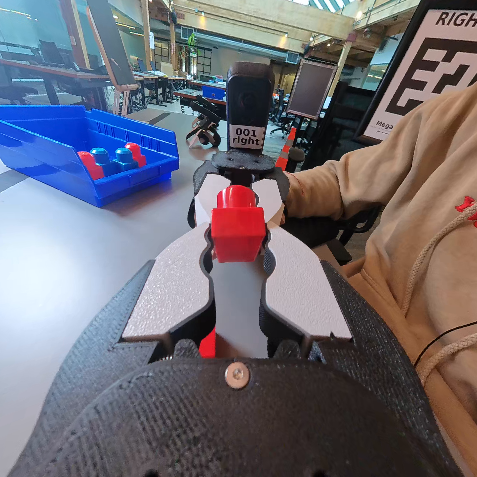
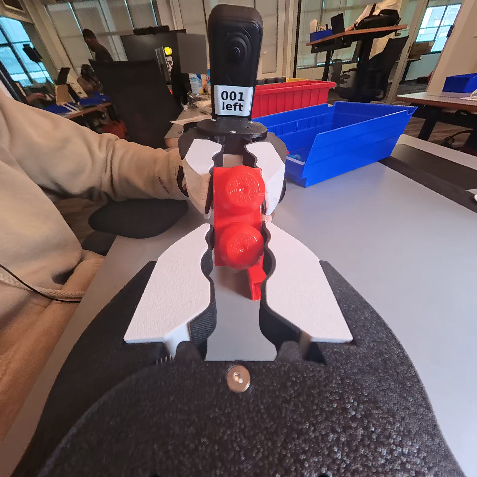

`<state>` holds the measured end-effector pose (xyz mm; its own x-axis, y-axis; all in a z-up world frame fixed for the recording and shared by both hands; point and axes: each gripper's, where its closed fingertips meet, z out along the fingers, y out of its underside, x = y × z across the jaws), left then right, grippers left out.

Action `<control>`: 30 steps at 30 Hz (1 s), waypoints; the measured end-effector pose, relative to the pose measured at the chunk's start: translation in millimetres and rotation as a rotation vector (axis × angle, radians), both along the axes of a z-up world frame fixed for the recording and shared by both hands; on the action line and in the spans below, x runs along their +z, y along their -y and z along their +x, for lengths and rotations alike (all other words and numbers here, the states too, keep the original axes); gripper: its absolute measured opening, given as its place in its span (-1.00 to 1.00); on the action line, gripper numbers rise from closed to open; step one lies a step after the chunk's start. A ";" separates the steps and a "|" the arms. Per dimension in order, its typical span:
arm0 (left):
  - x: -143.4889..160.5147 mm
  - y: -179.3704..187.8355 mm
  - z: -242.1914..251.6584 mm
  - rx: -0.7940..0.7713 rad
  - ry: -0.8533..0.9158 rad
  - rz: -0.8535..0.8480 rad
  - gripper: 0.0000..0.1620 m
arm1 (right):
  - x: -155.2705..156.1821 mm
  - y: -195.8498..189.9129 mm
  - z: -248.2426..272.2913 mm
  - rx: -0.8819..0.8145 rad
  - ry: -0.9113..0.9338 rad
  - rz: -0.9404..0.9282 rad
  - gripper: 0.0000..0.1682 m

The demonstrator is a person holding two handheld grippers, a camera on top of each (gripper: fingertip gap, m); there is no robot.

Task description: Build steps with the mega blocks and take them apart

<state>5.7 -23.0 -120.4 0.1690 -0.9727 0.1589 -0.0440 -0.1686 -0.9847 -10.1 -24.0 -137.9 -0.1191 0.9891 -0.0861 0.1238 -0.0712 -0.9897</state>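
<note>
Item: red block (image 2: 238, 219), two studs, hard glossy plastic; I judge it light, rigid and slick. Location: held off the table (image 2: 361, 245), between my two tools.

My left gripper (image 1: 237, 242) is closed on one end, my right gripper (image 2: 238, 247) closed on the other, pads on the flat side walls. Best hold: those walls, not the rounded studs.

Spares: red and blue blocks (image 1: 113, 161) in the blue bin (image 1: 134, 180), well apart.
</note>
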 end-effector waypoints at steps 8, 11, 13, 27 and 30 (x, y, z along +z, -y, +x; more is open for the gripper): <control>2.7 -5.5 -8.0 0.036 -0.024 0.040 -0.55 | -11.5 -9.0 -1.1 -0.051 0.067 0.027 -0.53; 22.0 -18.2 -29.9 0.104 0.045 0.063 -0.55 | -34.4 -21.5 -1.3 -0.103 0.191 0.052 -0.42; 25.5 -26.8 -44.0 0.141 0.061 0.064 -0.55 | -57.9 -24.4 -5.4 -0.111 0.310 0.087 -0.33; -13.8 -86.6 -91.0 0.437 -0.052 0.004 -0.55 | -97.8 -9.9 -47.9 0.152 0.868 0.509 -0.37; -20.8 -95.7 -102.0 0.485 -0.069 -0.006 -0.55 | -96.3 -2.0 -46.3 0.251 1.010 0.509 -0.42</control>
